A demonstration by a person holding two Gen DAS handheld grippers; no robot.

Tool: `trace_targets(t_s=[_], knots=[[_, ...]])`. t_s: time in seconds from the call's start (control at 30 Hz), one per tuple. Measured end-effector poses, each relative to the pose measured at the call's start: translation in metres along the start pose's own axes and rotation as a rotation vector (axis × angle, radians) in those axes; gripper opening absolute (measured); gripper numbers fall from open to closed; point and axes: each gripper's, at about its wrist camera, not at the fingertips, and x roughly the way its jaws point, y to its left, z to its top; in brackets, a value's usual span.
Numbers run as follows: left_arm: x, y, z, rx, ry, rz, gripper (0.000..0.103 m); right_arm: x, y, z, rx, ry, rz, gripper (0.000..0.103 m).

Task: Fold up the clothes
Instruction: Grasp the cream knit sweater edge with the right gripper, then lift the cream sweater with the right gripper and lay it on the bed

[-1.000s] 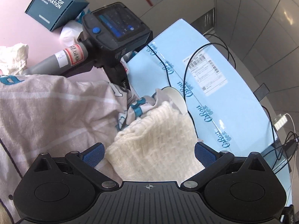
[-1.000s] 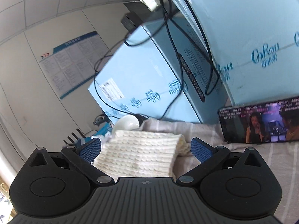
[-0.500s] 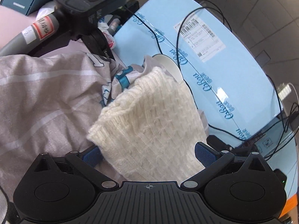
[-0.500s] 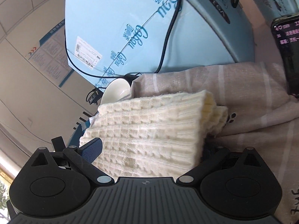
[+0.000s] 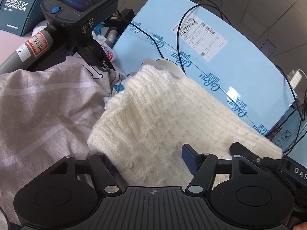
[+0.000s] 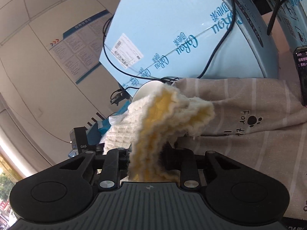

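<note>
A cream knitted garment (image 5: pixel 163 122) lies folded on a striped beige sheet (image 5: pixel 44 99). My left gripper (image 5: pixel 149 157) has closed on its near edge; the knit bunches between the jaws and hides the left finger. In the right wrist view my right gripper (image 6: pixel 147 153) is shut on the other end of the cream knit (image 6: pixel 163 118), which stands up in layered folds between the jaws. The right gripper's body shows at the lower right of the left wrist view (image 5: pixel 287 168).
Large light-blue cartons (image 5: pixel 201 44) with black cables stand just behind the knit. A white cup (image 6: pixel 147 88) sits at the knit's far end. A handheld scanner (image 5: pixel 76 13) and a teal box (image 5: pixel 17 17) lie at the left. A phone (image 6: pixel 301 74) rests on the sheet.
Both grippers have moved in over the knit and closed on it. The right end is now pinched and lifted into folds.
</note>
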Motion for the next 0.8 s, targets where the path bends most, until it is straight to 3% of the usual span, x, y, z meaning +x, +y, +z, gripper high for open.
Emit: trace_targets(t_s=[0.07,0.4,0.57,0.73,0.8], knots=[[-0.004,0.004,0.001,-0.019,-0.018,0.001,0.048,-0.005,0.008,-0.001,0.002,0.003,0.048,0.023],[-0.038,0.016,0.009,-0.088,-0.118,-0.138,0.041,-0.044,0.05,-0.007,-0.053,-0.024,0.157,0.022],[-0.057,0.012,0.001,-0.053,-0.149,-0.22,0.041,-0.072,0.066,-0.007,-0.058,-0.043,0.176,0.022],[-0.095,0.005,-0.026,0.022,-0.189,-0.255,0.04,-0.113,0.075,-0.015,-0.068,-0.025,0.19,0.022],[-0.105,-0.005,-0.043,0.054,-0.161,-0.279,0.04,-0.133,0.077,-0.019,-0.076,-0.009,0.199,0.022]])
